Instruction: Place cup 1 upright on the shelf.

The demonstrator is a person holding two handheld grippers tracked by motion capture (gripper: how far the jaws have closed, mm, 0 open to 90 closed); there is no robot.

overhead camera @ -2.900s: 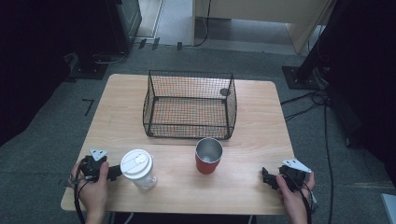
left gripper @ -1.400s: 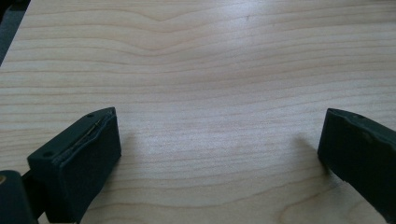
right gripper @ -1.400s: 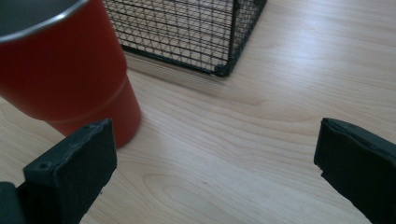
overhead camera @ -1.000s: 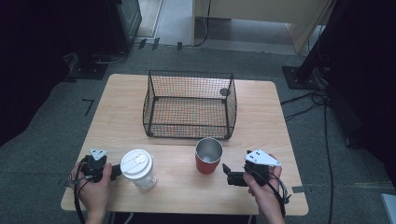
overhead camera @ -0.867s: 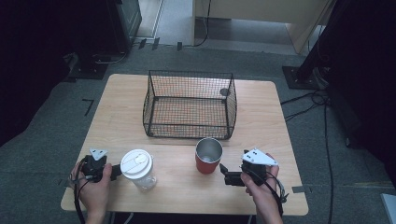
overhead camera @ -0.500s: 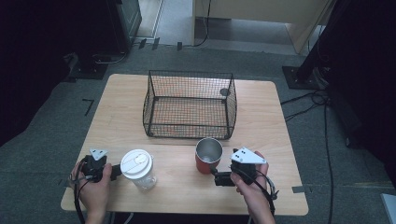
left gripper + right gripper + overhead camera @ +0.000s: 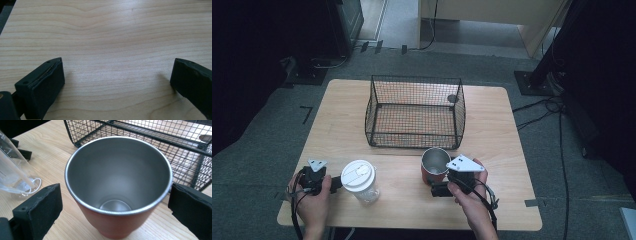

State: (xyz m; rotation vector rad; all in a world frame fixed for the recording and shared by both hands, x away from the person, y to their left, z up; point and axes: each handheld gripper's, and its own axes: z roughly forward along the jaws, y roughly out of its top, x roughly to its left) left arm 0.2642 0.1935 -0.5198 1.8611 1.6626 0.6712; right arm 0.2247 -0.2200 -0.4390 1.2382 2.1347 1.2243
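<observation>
**Two cups on the table, none in the basket yet**

Both cups stand upright on the wooden table (image 7: 342, 125), in front of the wire basket (image 7: 414, 112), which holds nothing that can be made out from above. The work looks barely begun: a first grasp is being set up, and lifting and placing are all left to do.

At the left, the left gripper (image 7: 334, 184) rests low on the table near the front edge, its jaws spread wide with only bare wood between them in its own view. Just beside it stands the clear plastic cup with a white lid (image 7: 360, 181), untouched.

Nearer the middle, the red metal cup (image 7: 435, 167) stands just in front of the basket's near wall. The right gripper (image 7: 434, 189) is up against it from the person's side; in the right gripper view the red metal cup (image 7: 118, 185) sits squarely between the two parted jaws, neither pad pressing on it yet. Closing on the cup seems the step in hand.
</observation>
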